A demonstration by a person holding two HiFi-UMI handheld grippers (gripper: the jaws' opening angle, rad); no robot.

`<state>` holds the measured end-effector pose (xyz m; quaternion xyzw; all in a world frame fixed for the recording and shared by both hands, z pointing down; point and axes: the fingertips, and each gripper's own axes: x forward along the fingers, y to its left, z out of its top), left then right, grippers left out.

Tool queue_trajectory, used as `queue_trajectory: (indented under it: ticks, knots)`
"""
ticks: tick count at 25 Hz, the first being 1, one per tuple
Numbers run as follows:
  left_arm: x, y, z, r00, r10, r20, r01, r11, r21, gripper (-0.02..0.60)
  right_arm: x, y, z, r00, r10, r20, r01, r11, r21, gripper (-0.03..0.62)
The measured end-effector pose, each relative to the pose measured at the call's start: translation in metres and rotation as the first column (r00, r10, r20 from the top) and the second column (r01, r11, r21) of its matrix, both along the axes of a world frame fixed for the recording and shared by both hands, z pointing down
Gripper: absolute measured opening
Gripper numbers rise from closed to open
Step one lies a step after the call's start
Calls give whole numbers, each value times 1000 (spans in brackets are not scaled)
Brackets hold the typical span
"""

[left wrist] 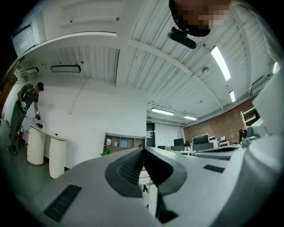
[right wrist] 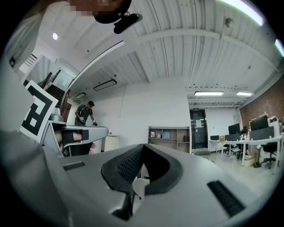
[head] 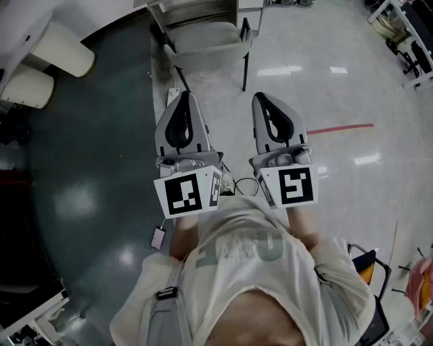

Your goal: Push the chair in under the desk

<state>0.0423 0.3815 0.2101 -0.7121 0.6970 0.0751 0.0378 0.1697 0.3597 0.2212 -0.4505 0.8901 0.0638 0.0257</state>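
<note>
Item: glossy floor [head: 338,176], pale on the right and dark green-grey on the left, with a red tape line [head: 342,126] across the pale part. Item: white desk [head: 193,8], only its near edge in the head view. Item: light grey shell chair with thin black legs [head: 206,44], standing at that desk edge with its curved back towards the person, well apart from both tools; how far under it already sits cannot be told. Item: grey hand-held left gripper [head: 184,96] and its twin, the right gripper [head: 262,99], side by side near level, each with jaws pressed together on nothing. Handling note, as judgement: walk both closed tips forward to the chair's back rim, one either side of centre, and push evenly and low so that the chair runs straight and the legs do not tip or snag.
</note>
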Motion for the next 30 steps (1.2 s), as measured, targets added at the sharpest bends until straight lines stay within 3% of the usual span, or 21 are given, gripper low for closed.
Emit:
queue_trajectory:
  ticks: [13, 20, 26, 30]
  knots:
    - [-28, -18, 12, 1000, -22, -11, 22, 1000, -21, 14, -9, -18, 7, 999, -9, 38, 11, 999, -36, 14]
    - [-60, -26, 16, 999, -39, -11, 39, 999, -5, 14, -34, -32, 24, 1000, -18, -25, 17, 999, -50, 14]
    - [-99, -34, 31, 995, -86, -53, 85, 996, -30, 14, -48, -48, 40, 999, -7, -40, 3, 996, -88, 14]
    - [-108, -45, 43, 994, -102, -39, 100, 994, -48, 14, -55, -62, 48, 998, -22, -53, 17, 995, -97, 14]
